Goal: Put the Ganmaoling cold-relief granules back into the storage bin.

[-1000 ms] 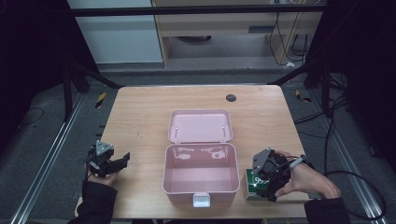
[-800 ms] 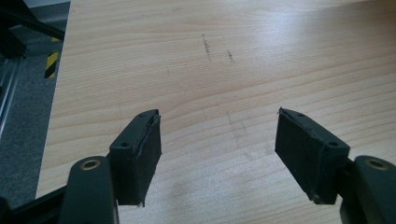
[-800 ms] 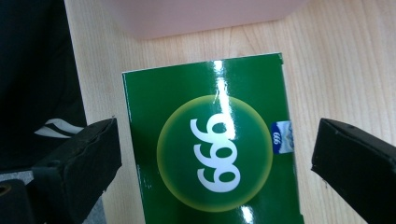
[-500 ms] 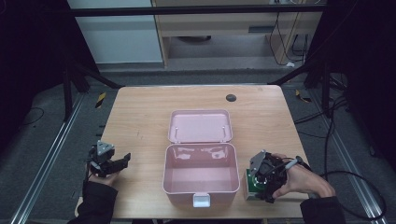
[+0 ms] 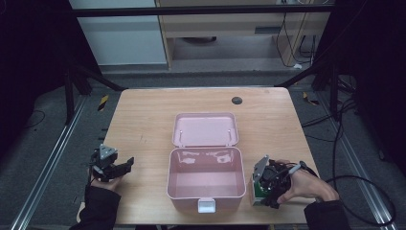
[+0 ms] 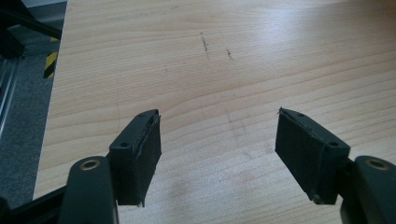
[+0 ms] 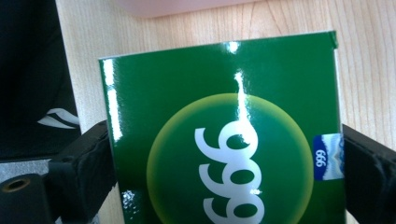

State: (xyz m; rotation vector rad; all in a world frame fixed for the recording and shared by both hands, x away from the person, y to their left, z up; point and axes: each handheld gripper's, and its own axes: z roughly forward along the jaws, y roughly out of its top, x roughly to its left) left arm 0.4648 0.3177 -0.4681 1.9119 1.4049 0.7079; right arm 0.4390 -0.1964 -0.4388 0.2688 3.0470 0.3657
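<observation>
Right tool (image 5: 262, 188) is clamped on a green box (image 7: 224, 140), jaws pressing its two opposite side faces, as the right gripper view shows. The box has a glossy face with a yellow-green disc and white print. In the high view the green box (image 5: 259, 191) sits at the near right of the surface (image 5: 143, 120), just beside the right wall of the open pink case (image 5: 205, 178); can't tell whether it's lifted or resting on the wood.

Left tool (image 6: 217, 154) is idle at the near left, jaws spread wide over bare wood, nothing between them, well apart from the case.

Handling, my read:
- Thin printed carton, likely light. Hollow walls will dent if squeezed hard.
- Glossy coating looks slick, so expect slip under a loose pinch; the jaw pads should help.
- Current hold across the narrow width looks right. Grip near mid-height, close to the folded edges where the card is stiffest, not mid-panel.
- Case is empty with its lid laid back flat, so there's clear room to lower the box in from above.
</observation>
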